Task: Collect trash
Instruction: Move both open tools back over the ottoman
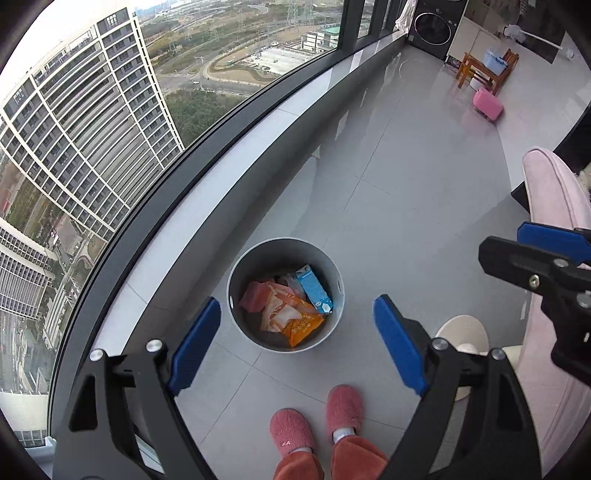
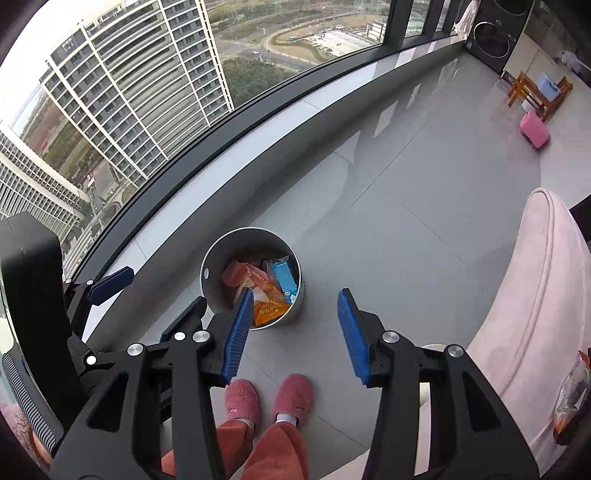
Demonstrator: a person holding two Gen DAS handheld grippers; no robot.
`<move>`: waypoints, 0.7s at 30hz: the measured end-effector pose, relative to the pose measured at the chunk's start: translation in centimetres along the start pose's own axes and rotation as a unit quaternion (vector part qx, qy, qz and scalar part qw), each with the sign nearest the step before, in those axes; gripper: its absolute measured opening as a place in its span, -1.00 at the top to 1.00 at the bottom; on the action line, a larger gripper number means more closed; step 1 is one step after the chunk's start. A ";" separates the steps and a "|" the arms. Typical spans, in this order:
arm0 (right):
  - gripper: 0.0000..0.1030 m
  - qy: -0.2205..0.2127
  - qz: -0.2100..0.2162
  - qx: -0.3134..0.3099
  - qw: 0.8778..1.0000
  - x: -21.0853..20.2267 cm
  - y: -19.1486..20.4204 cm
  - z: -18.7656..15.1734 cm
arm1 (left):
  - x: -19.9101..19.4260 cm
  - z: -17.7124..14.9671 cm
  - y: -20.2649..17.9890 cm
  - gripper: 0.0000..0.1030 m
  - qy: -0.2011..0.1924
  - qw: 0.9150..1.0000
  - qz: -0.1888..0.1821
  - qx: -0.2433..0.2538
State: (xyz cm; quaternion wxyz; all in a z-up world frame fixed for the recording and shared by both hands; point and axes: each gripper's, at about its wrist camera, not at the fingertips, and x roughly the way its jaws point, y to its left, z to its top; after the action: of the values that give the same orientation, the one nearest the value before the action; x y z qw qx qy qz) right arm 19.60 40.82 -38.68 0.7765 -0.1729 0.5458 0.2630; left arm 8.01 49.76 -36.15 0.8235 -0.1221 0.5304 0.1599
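A grey round bin (image 1: pixel 240 273) stands on the tiled floor by the window ledge. It holds an orange snack bag (image 1: pixel 301 326), a blue carton (image 1: pixel 314 291) and pink wrappers (image 1: pixel 255 295). My left gripper (image 1: pixel 295 343) is open and empty, held above the bin. The bin also shows in the right wrist view (image 2: pixel 214 262). My right gripper (image 2: pixel 295 332) is open and empty, above the floor just right of the bin. A clear snack wrapper (image 2: pixel 570 398) lies on the pink sofa at the far right.
A pink sofa (image 2: pixel 535 295) fills the right side. The person's pink slippers (image 2: pixel 269 400) stand on the floor before the bin. A white round stool (image 1: pixel 463 332) is by the sofa. A wooden chair (image 1: pixel 484 70), a pink case (image 1: pixel 487 103) and a washing machine (image 1: pixel 434 26) stand far back.
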 end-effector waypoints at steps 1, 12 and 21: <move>0.05 -0.004 -0.006 0.013 1.000 -1.3 -0.7 -0.7 | -1.7 -0.2 -0.5 -0.65 -0.001 1.000 -0.004 0.012; 0.04 -0.031 -0.091 0.159 0.983 -16.4 -10.5 -9.4 | -16.1 0.0 -12.7 -0.65 -0.011 0.986 -0.081 0.145; 0.04 -0.046 -0.125 0.177 0.975 -25.3 -21.7 -13.6 | -19.7 3.6 -25.9 -0.65 -0.031 0.975 -0.111 0.192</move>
State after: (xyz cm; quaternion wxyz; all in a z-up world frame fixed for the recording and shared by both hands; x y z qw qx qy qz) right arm 15.52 10.29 -20.00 0.8461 -0.0874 0.5211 0.0709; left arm 13.59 24.63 -15.85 0.8604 -0.0152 0.5083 -0.0333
